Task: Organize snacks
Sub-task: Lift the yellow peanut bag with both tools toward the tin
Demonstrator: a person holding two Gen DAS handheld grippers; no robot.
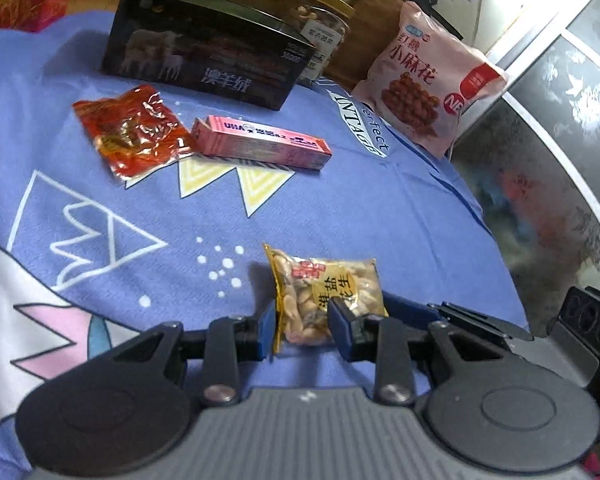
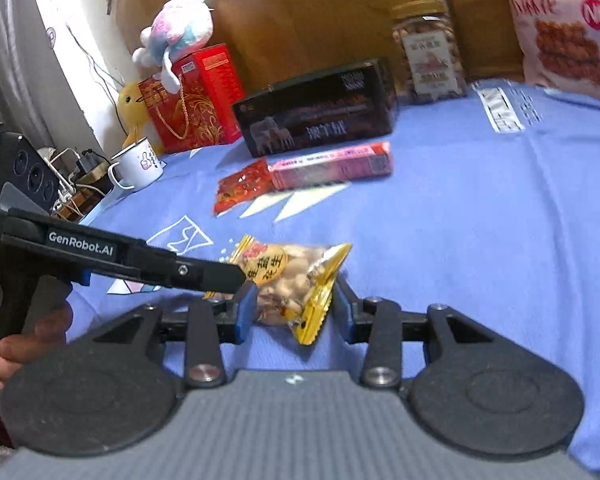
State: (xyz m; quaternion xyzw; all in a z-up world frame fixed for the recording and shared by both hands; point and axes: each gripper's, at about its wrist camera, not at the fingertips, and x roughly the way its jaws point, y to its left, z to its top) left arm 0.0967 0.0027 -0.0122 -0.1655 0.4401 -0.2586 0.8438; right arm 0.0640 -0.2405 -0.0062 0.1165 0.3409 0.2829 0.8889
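**A:** What's the setup here, a bed or a table?

**B:** Looks like a surface under a blue sheet [image 2: 480, 216] with cartoon prints. From the right wrist view, going left to right: at the far left edge a white enamel mug [image 2: 137, 166], then a red gift box [image 2: 196, 100] with a plush toy [image 2: 178, 32] on top, a black box [image 2: 320, 106] in the middle far back, a jar of nuts [image 2: 428, 52], and a big pink snack bag [image 2: 564, 20] propped up at far right. A brown board stands behind it all.

**A:** And the small stuff?

**B:** A red packet [image 1: 134, 132] touches a pink candy box [image 1: 260, 144], mid-sheet. The peanut packet [image 1: 324, 296] is nearest.

**A:** Grippers?

**B:** The left gripper [image 1: 302, 330] is pinching the peanut packet, jaws narrow. The right gripper [image 2: 294, 306] has the packet's other end between its jaws, set wider; can't tell if those pads actually press it.
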